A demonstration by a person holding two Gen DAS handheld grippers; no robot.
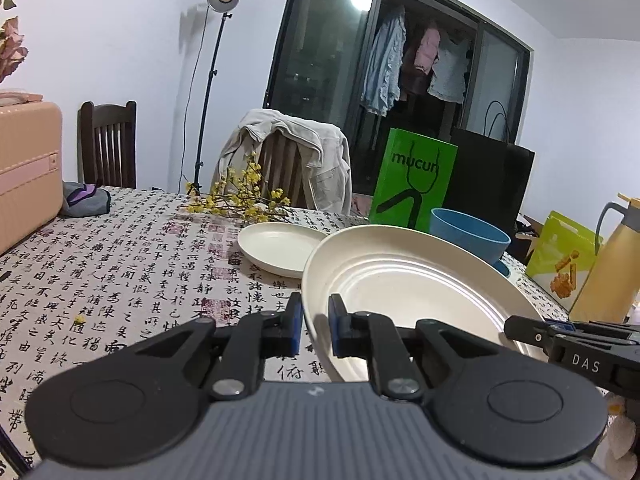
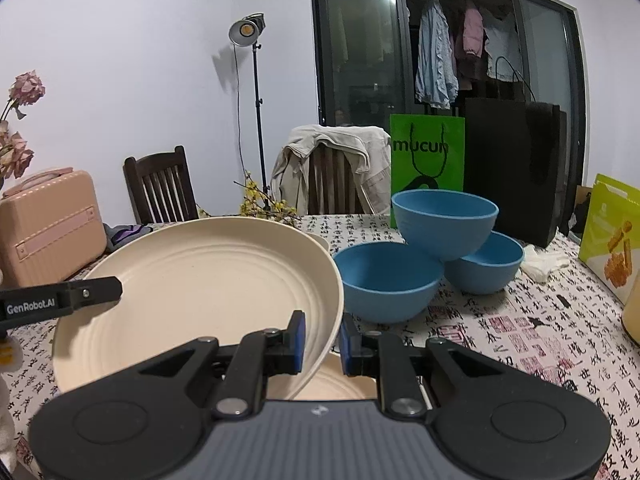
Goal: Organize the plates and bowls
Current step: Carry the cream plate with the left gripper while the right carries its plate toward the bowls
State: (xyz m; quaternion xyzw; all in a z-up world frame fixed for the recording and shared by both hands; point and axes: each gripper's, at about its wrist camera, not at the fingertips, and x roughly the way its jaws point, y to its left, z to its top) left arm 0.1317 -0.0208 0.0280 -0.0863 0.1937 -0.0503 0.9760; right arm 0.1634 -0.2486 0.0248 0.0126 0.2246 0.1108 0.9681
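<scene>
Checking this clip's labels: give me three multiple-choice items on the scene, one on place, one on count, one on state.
1. Where does the third blue plastic bowl sit?
A on the rims of the other two
B on a chair
C inside the suitcase

2. How many blue bowls show?
A one
B three
C five

3. The large cream ridged plate is:
A flat on the table
B held tilted by both grippers
C upside down

Answers: A, the top bowl rests on two lower ones; B, three in the right wrist view; B, left gripper and right gripper pinch the plate at opposite rims.

cream plates [image 2: 192,276], three blue bowls [image 2: 386,280], tablecloth [image 1: 120,272] white with black calligraphy and pink seals, bright green bag [image 2: 428,160] at 12 o'clock
</scene>
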